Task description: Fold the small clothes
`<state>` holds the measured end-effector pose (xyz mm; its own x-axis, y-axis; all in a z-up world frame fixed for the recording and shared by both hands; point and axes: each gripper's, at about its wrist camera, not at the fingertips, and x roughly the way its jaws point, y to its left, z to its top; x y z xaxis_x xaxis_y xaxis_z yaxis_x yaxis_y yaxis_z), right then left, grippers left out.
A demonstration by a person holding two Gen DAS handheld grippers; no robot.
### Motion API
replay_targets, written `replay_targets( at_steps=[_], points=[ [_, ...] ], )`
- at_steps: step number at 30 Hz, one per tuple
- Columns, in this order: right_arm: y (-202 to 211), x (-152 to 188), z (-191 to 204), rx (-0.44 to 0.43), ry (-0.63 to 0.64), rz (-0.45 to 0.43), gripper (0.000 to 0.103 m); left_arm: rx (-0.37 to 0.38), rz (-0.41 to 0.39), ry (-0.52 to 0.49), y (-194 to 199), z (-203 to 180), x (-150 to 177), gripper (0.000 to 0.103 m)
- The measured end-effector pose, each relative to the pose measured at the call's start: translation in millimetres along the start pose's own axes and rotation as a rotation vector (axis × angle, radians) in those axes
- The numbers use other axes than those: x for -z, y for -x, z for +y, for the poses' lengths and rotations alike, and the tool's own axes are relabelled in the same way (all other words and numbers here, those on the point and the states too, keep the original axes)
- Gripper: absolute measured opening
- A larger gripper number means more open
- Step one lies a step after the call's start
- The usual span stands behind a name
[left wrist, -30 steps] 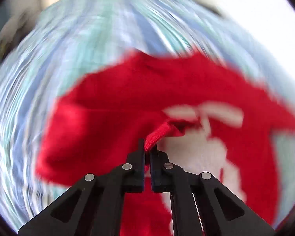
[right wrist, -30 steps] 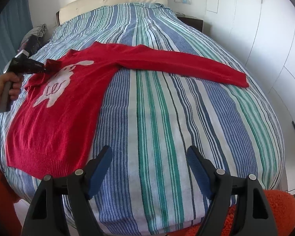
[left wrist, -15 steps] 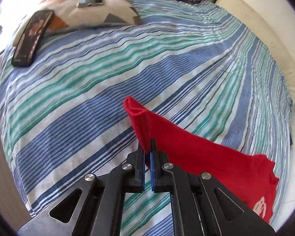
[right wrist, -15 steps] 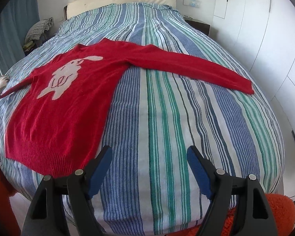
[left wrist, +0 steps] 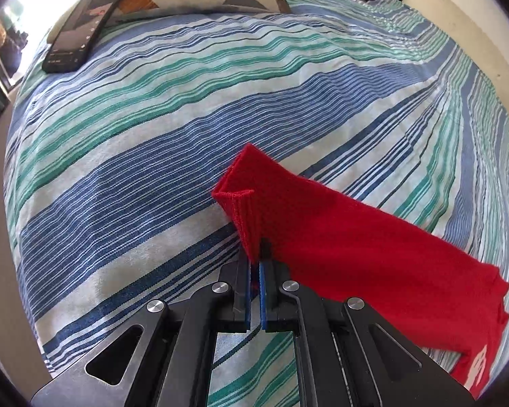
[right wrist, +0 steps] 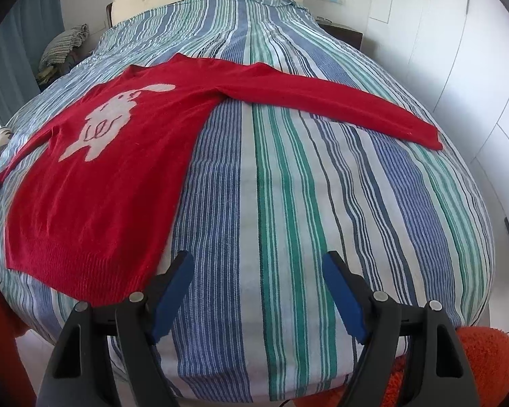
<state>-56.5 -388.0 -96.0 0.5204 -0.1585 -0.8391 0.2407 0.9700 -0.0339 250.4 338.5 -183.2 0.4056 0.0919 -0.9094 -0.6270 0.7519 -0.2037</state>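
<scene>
Left gripper (left wrist: pixel 254 271) pinches sweater (left wrist: pixel 356 247) cuff — body cut off

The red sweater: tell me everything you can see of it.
The red sweater is a fine knit with a ribbed hem and cuffs and a pale rabbit figure on the chest. It lies face up and flat on the striped bedspread, hem toward the near edge. One sleeve is stretched out straight to the side, its cuff near the bed's far edge. The other sleeve is drawn out the opposite way, its cuff pinched in the shut left gripper. Nothing else touches it.
</scene>
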Motion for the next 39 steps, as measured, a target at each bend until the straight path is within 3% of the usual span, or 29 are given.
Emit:
replay_targets(
  at_steps=[10,14,15,16,17,18,19,21,25,30,39],
  points=[
    [-6,0,1,0.007,0.0,0.025,0.077,-0.014,-0.011,-0.067,-8,-4,3,0.006],
    [-7,0,2,0.003,0.001,0.029,0.077,0.032,0.003,-0.032,-4,4,0,0.011],
    [-6,0,1,0.0,-0.003,0.026,0.077,0.041,0.0,-0.032,0,6,1,0.02],
    [-4,0,0,-0.004,-0.009,0.021,0.077,0.047,-0.01,-0.035,8,8,3,0.04],
    [-2,0,-1,-0.01,-0.017,0.014,0.077,0.038,-0.024,-0.043,15,9,6,0.052],
    [-1,0,-3,-0.014,-0.025,0.008,0.077,0.022,-0.038,-0.053,21,10,9,0.077],
    [0,0,-4,-0.016,-0.031,0.006,0.077,-0.006,-0.064,-0.065,31,12,14,0.091],
    [0,1,-6,-0.016,-0.043,0.007,0.077,-0.028,-0.094,-0.079,42,17,21,0.093],
    [3,1,-8,-0.022,-0.06,-0.005,0.077,-0.032,-0.071,-0.073,57,31,38,0.093],
    [9,1,-9,-0.019,-0.066,-0.029,0.077,0.063,-0.097,-0.068,95,31,69,0.093],
    [5,2,-9,-0.01,-0.063,-0.017,0.078,0.265,-0.062,-0.347,137,-42,169,0.093]
  ],
)
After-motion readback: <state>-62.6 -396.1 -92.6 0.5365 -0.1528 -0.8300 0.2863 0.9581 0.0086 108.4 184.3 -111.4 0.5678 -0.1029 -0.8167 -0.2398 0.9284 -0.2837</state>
